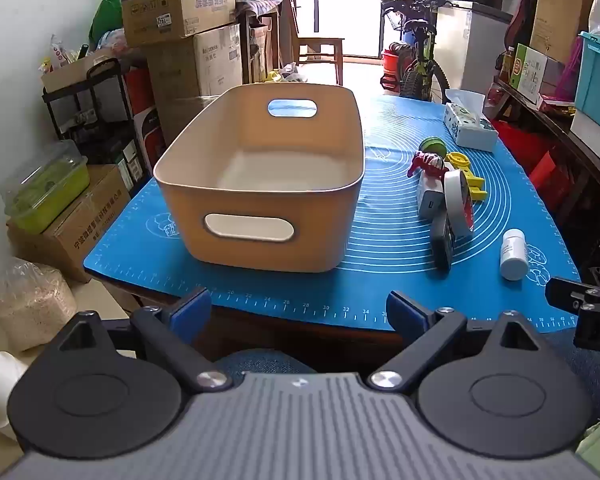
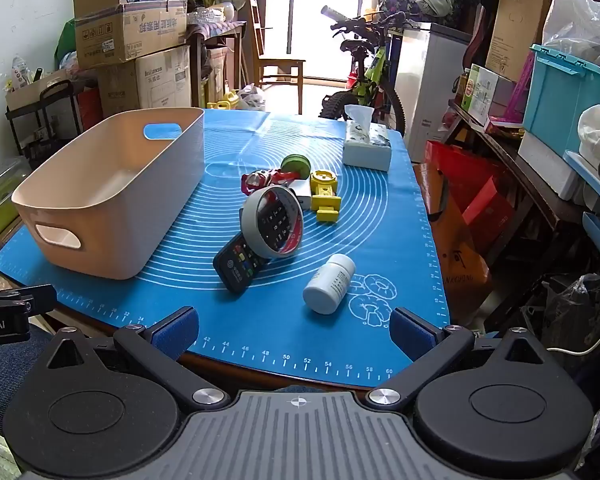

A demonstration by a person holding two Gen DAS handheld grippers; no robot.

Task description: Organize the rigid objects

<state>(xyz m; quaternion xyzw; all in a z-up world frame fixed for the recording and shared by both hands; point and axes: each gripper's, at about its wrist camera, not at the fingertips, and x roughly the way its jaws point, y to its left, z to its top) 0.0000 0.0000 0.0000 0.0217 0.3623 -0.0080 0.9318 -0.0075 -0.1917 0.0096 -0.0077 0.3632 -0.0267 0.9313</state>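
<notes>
— Right wrist view first: white pill bottle (image 2: 329,285) on its side near the counter's (image 2: 236,152) front edge, toward the right corner, cap end toward the camera, long axis running away and slightly right.

— Which tongs nearer?

— Right tongs (image 2: 294,332), spread wide, gripping nothing, just short of the front edge with the bottle straight ahead. Left tongs (image 1: 299,312) likewise wide and bare, lined up instead on the tan bin (image 1: 260,176) at the counter's left side.

— Beyond the bottle?

— Remote (image 2: 242,262) with a tape roll (image 2: 272,222) leaning on it, then yellow toy (image 2: 325,192), red figure (image 2: 260,179), green disc (image 2: 295,164) mid-counter; tissue box (image 2: 367,144) near the far right corner.

— Judgement?

— Probably right-hand pick, closing across the bottle's width.
</notes>
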